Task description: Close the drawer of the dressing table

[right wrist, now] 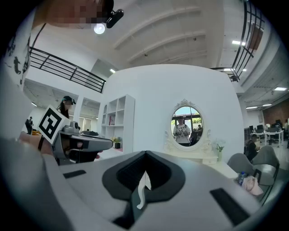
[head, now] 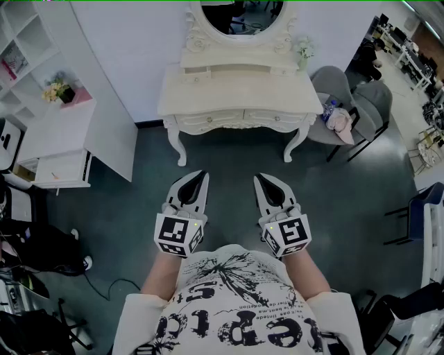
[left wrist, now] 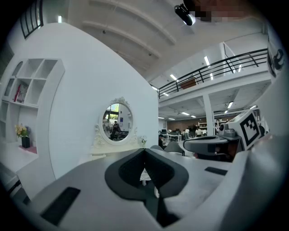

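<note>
The cream dressing table (head: 239,97) with its oval mirror (head: 241,17) stands against the white wall, well ahead of both grippers. On its low top shelf, a small drawer (head: 197,70) at the left appears to stick out a little. The two wide front drawers (head: 239,119) look flush. My left gripper (head: 202,176) and right gripper (head: 259,179) hover side by side above the dark floor, pointing at the table and short of it. Both are shut and empty. In the left gripper view the jaws (left wrist: 144,151) meet below the mirror (left wrist: 118,121); in the right gripper view they (right wrist: 145,154) meet likewise.
A white shelf unit (head: 62,135) with flowers stands at the left. Two grey chairs (head: 350,97) holding a bottle and cloth stand right of the table. A small flower vase (head: 303,50) sits on the tabletop. A cable (head: 104,284) runs over the floor at lower left.
</note>
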Available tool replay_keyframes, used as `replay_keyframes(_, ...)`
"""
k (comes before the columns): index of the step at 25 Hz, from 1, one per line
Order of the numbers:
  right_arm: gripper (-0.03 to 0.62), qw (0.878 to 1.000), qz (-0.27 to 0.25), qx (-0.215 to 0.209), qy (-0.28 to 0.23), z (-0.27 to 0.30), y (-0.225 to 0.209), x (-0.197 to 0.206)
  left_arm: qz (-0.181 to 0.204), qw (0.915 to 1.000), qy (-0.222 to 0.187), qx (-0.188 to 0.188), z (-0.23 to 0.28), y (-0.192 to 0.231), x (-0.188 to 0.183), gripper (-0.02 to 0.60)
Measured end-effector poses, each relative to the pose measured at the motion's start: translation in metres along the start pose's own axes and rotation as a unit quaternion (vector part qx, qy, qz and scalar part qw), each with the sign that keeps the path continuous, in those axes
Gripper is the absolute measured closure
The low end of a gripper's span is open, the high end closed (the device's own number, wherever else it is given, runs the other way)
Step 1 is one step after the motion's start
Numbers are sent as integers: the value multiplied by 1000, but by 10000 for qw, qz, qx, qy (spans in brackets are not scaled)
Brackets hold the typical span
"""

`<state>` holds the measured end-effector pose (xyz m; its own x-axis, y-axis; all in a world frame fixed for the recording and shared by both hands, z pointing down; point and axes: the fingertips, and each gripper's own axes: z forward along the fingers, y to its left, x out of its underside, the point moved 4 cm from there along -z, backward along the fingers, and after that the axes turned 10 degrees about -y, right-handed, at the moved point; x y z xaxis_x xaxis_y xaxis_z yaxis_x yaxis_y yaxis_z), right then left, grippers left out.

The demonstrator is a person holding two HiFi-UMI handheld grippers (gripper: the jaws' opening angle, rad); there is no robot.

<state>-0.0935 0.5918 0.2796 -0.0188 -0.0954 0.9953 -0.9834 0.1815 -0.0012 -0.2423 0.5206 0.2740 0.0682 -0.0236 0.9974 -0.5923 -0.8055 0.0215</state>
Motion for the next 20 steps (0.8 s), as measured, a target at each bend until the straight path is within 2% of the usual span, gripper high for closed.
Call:
replay_keyframes(6, 577, 10000, 23, 9, 19, 1, -3, 4, -51, 10000, -1, -14, 3, 1, 2, 563)
replay_keyframes(10, 577, 9997, 241, -32, 44, 5, -3, 5, -149, 9999, -5, -36, 3, 3, 4, 563)
replay_keyframes(20, 577, 9991, 334, 169, 211, 30, 13, 21, -300, 9995, 65, -89, -8, 38, 13, 563)
